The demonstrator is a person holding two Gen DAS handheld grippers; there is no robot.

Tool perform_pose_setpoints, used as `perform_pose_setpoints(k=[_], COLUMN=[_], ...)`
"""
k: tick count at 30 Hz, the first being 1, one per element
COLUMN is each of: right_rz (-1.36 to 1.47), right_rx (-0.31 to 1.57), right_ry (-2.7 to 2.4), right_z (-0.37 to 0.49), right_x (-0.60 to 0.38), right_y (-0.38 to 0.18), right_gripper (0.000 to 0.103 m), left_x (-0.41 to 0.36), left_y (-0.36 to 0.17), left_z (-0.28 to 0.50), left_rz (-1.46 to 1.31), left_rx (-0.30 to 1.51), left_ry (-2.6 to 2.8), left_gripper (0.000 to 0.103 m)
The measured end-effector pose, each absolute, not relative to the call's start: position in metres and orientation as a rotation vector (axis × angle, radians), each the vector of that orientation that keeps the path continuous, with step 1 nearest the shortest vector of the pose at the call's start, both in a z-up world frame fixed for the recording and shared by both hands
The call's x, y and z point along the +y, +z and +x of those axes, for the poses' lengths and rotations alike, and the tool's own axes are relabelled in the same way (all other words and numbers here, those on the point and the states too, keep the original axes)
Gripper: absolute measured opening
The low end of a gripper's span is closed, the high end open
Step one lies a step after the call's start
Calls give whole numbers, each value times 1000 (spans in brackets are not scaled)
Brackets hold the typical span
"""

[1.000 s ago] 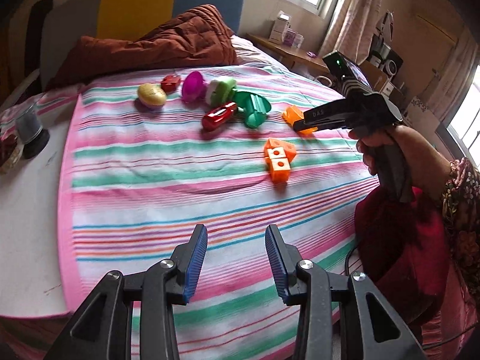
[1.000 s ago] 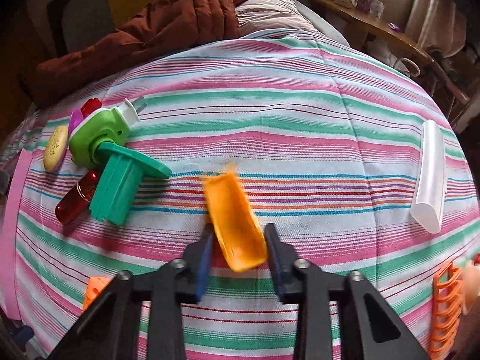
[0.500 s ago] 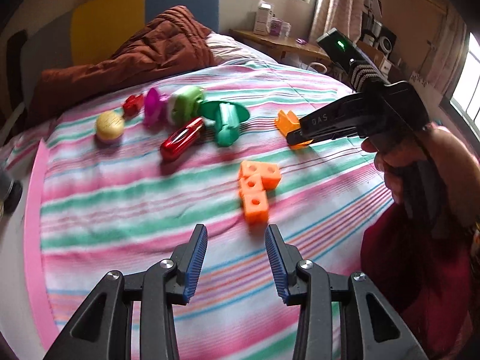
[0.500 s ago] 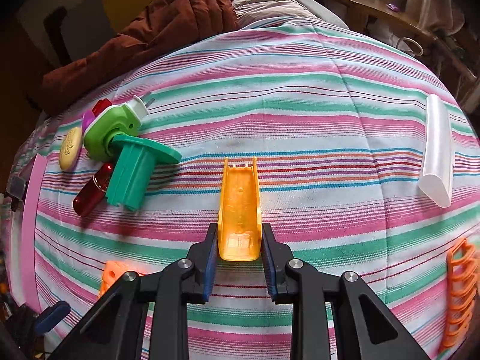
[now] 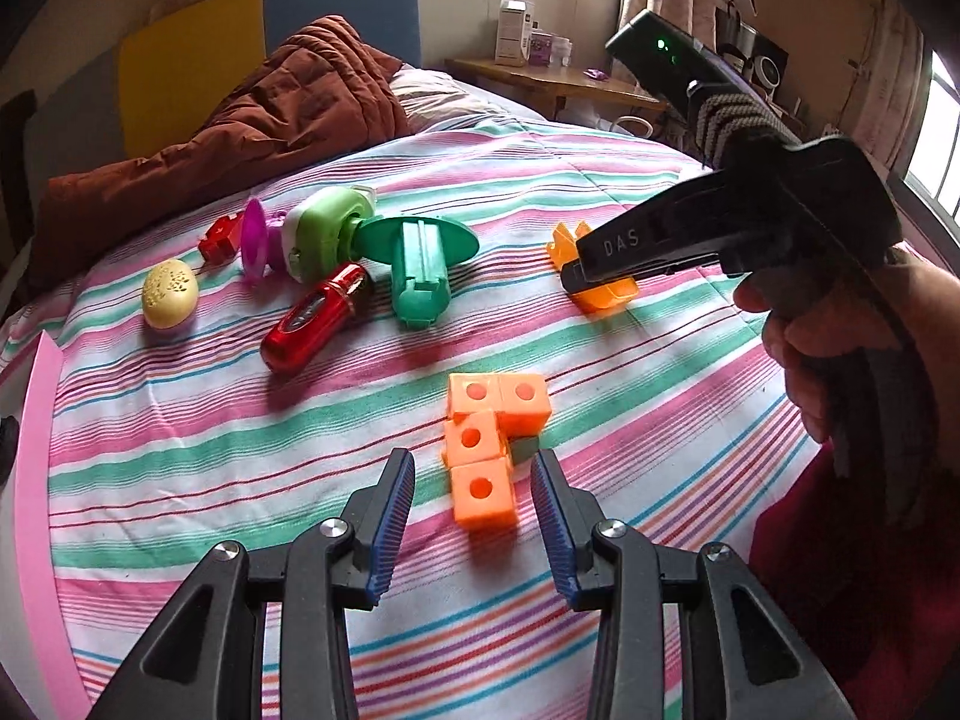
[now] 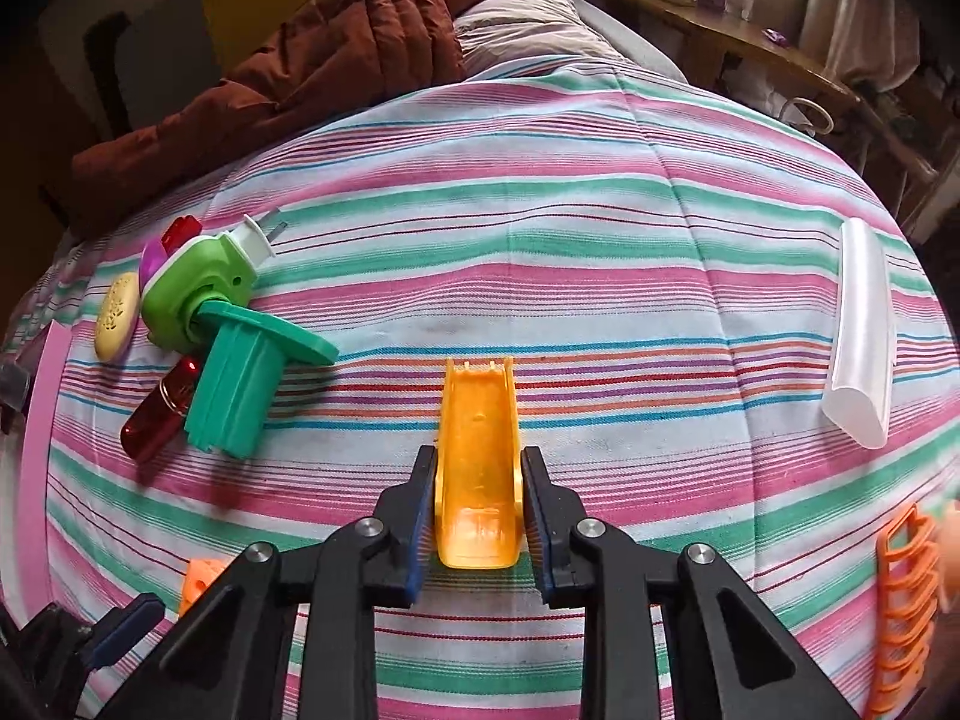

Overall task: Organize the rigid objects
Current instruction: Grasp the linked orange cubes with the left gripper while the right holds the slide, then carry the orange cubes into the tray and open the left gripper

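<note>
My right gripper (image 6: 478, 495) is shut on an orange scoop-shaped piece (image 6: 478, 456), held just above the striped bedspread; it shows from the side in the left wrist view (image 5: 603, 291). My left gripper (image 5: 472, 516) is open, its jaws either side of the near end of an orange block cluster (image 5: 489, 441). Further back lie a green stand (image 5: 417, 264), a red bottle (image 5: 315, 318), a light green toy (image 5: 321, 231), a magenta disc (image 5: 255, 237), a red block (image 5: 219, 237) and a yellow egg (image 5: 170, 294).
A translucent white tube (image 6: 861, 330) lies at the right of the bed and an orange rack (image 6: 903, 606) at the near right. A brown quilt (image 6: 336, 60) is heaped at the back. A wooden side table (image 5: 558, 81) stands beyond the bed.
My right gripper closed on the orange scoop and straightened it between its jaws. My left gripper moved forward over the bed until the orange block cluster sits between its open jaws.
</note>
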State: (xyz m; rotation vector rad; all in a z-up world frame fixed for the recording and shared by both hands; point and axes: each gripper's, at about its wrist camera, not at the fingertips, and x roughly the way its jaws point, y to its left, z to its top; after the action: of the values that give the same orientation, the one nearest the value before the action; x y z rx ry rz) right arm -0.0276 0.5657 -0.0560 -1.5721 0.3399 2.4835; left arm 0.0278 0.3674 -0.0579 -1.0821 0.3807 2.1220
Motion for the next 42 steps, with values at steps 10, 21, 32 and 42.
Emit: perform_pose_setpoints(k=[10,21,32,42], right_rz=[-1588,-1593,-1593,-1592], right_rx=[294,284,174,51], right_ry=[2489,2509,2559,2558], right_z=[-29,-28,-29,-31], right_x=[561,558,544,536], right_y=[-58,-57,-54,-52], right_gripper=[27,27,27,27], left_x=[372,360,307,231], left_y=[-69,-74,-71,-51], left_z=[12,6,21,33], left_rz=[-1079,-1079,-1055,-1059], left_rx=[372,307,198,14], left_ry=[2132,2104,2171,2228], left_gripper=[40,30,26,26])
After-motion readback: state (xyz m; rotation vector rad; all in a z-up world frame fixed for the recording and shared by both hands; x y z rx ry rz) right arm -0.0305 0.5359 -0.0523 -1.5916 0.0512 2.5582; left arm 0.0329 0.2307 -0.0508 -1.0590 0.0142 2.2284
